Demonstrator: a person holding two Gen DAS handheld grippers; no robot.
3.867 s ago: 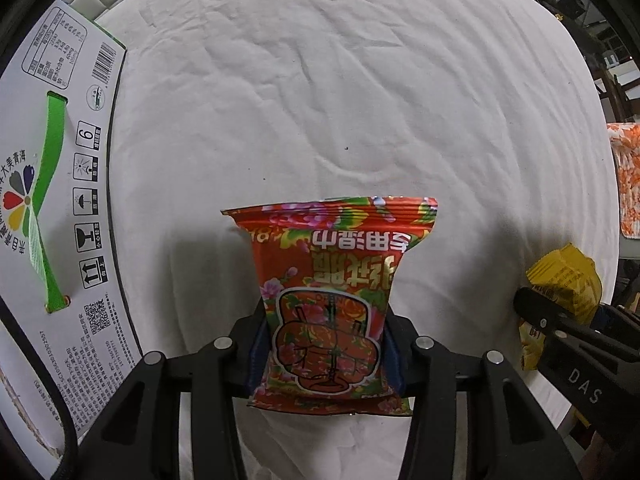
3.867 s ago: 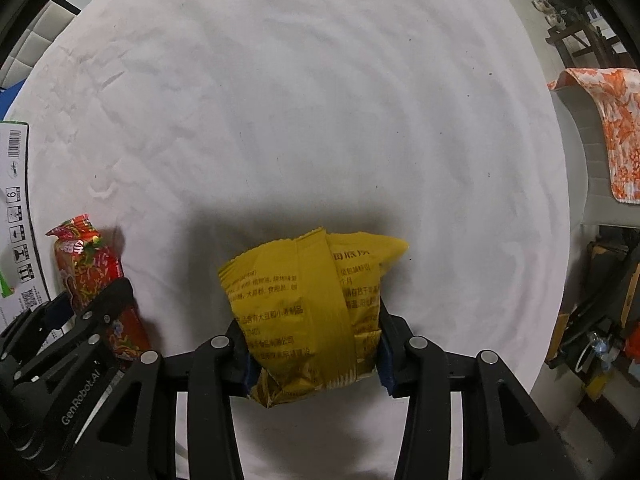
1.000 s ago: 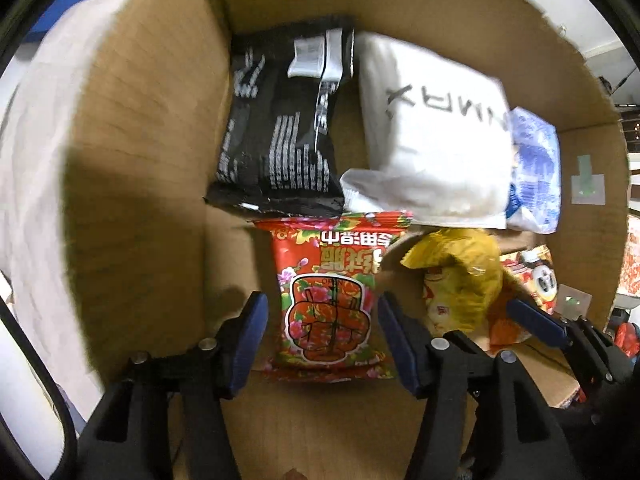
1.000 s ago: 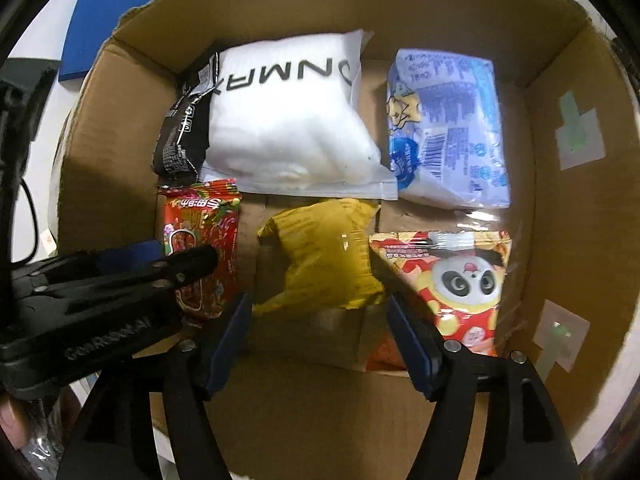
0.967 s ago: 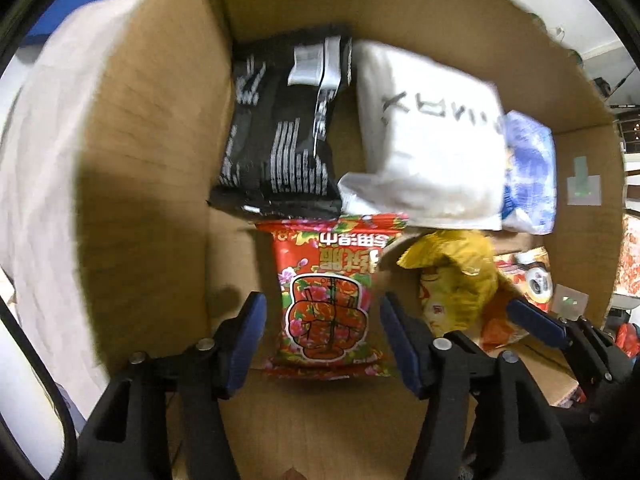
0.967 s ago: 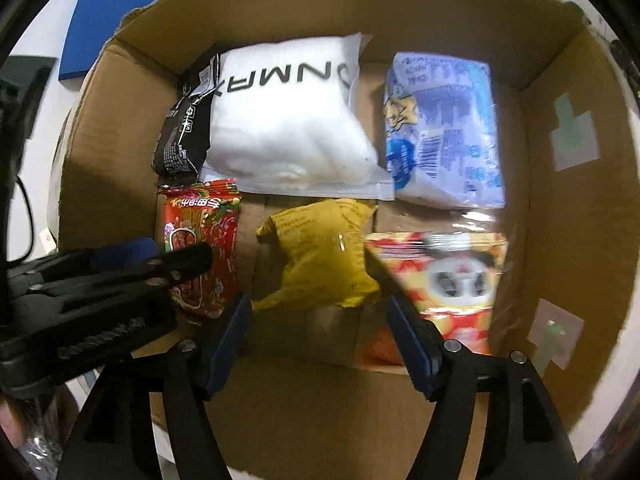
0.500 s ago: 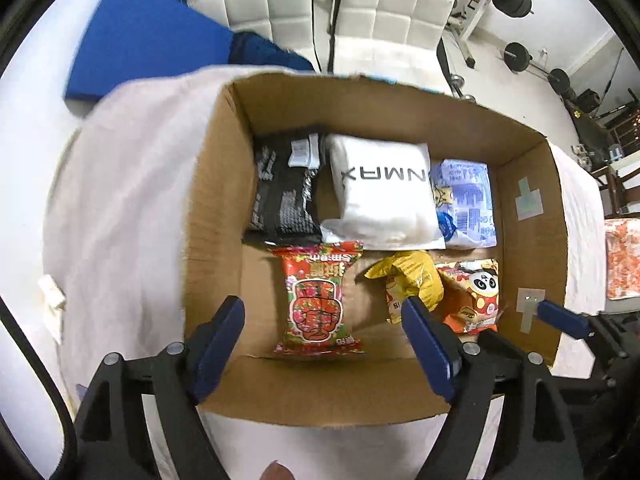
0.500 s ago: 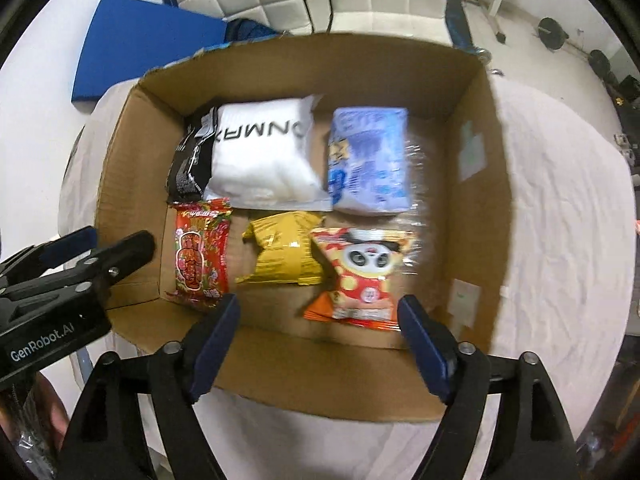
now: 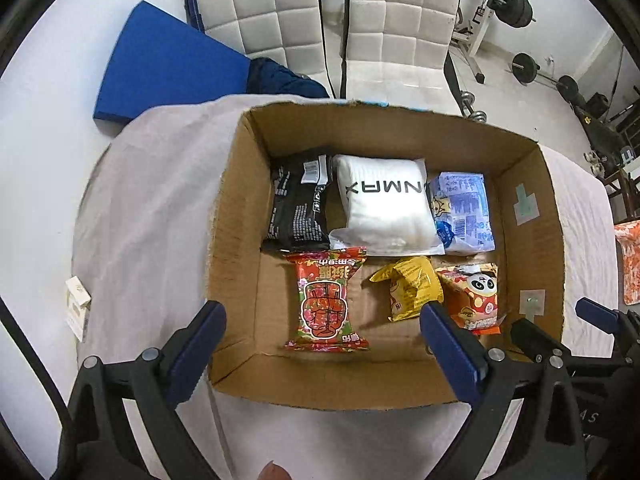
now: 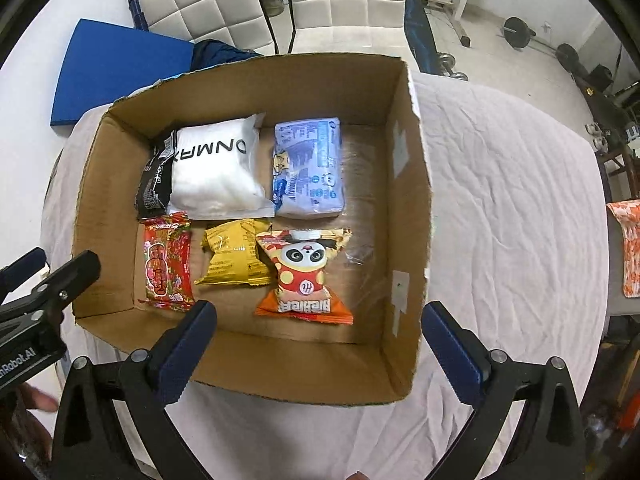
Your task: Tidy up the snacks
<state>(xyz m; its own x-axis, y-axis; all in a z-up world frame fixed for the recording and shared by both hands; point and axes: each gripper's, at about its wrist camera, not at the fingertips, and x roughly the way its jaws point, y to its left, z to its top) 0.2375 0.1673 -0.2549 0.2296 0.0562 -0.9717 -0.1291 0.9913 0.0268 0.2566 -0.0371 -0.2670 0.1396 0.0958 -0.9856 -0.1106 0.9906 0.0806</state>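
An open cardboard box [image 9: 236, 216] [image 10: 404, 184] holds several snack packs. In its front row lie a red floral pack [image 9: 326, 300] [image 10: 166, 262], a yellow pack [image 9: 410, 286] [image 10: 234, 258] and an orange panda pack [image 9: 476, 300] [image 10: 306, 276]. Behind them lie a black pack [image 9: 300, 204] [image 10: 154, 182], a white pack [image 9: 386, 204] [image 10: 216, 168] and a pale blue pack [image 9: 462, 212] [image 10: 308, 168]. My left gripper [image 9: 322, 342] hovers open above the box's near wall. My right gripper [image 10: 318, 338] is open too, high above the front wall. Neither holds anything.
The box stands on a table under a wrinkled white cloth [image 10: 512, 184]. Two white padded chairs [image 9: 332, 20] and a blue mat [image 9: 160, 64] lie beyond it, with gym weights [image 9: 532, 68] at the far right. A small white carton [image 9: 78, 306] sits at the cloth's left edge.
Both grippers let go of the red and yellow packs inside the box. They have since opened wider and risen well above it, so the whole box now shows.
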